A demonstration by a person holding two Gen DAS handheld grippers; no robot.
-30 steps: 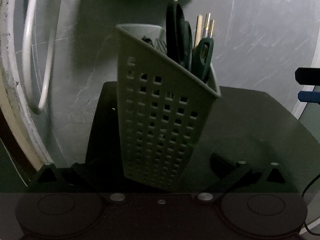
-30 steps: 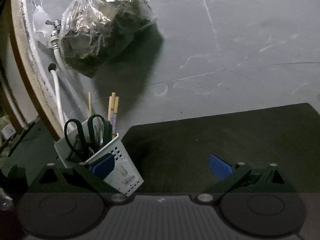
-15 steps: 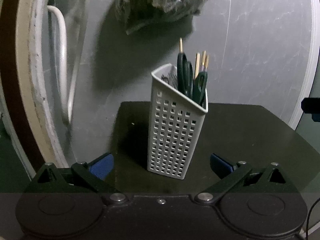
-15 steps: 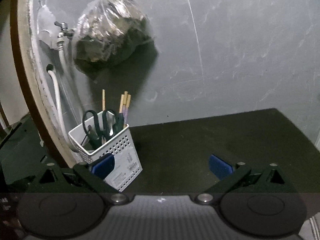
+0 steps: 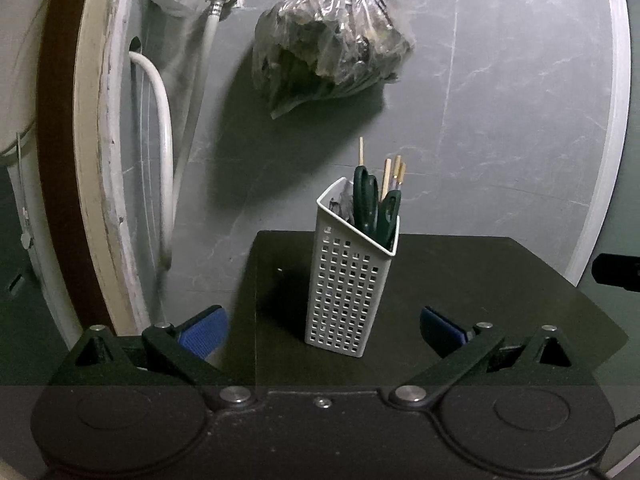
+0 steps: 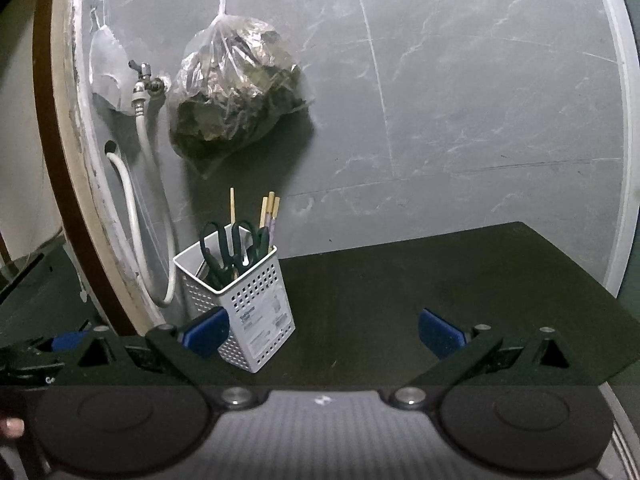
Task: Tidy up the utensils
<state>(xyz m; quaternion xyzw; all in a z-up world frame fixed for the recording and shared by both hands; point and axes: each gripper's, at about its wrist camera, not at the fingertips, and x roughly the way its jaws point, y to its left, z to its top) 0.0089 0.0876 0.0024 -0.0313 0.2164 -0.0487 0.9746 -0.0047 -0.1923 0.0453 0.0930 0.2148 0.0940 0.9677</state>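
standing upright, the perforated utensil caddy (image 5: 352,276) holds scissors (image 5: 366,204) and chopsticks (image 6: 269,210); both claws, left gripper (image 5: 322,330) and right gripper (image 6: 322,330), are spread wide and empty, so sorting is judged nearly done.

A: Count of holders? 
B: One perforated utensil holder (image 5: 348,280) is seen, ahead of the left gripper (image 5: 322,326), between its spread fingers; it is ahead-left of the right gripper (image 6: 324,330).

A: Scissors in it? 
B: Two pairs of dark-handled scissors (image 6: 230,246) are counted.

A: Sticks? 
B: Four wooden chopsticks (image 6: 269,210) are counted, one apart at left, three bunched. Other contents deeper in the holder can't be counted.

A: Bags? 
B: One full plastic bag (image 6: 232,92) is counted on the wall above the holder; a second, flatter bag (image 6: 105,72) is hung further left.

A: Hoses, taps? 
B: Two white hoses (image 5: 162,152), one tap (image 6: 146,80).

A: Tables? 
B: One dark table (image 6: 440,280).
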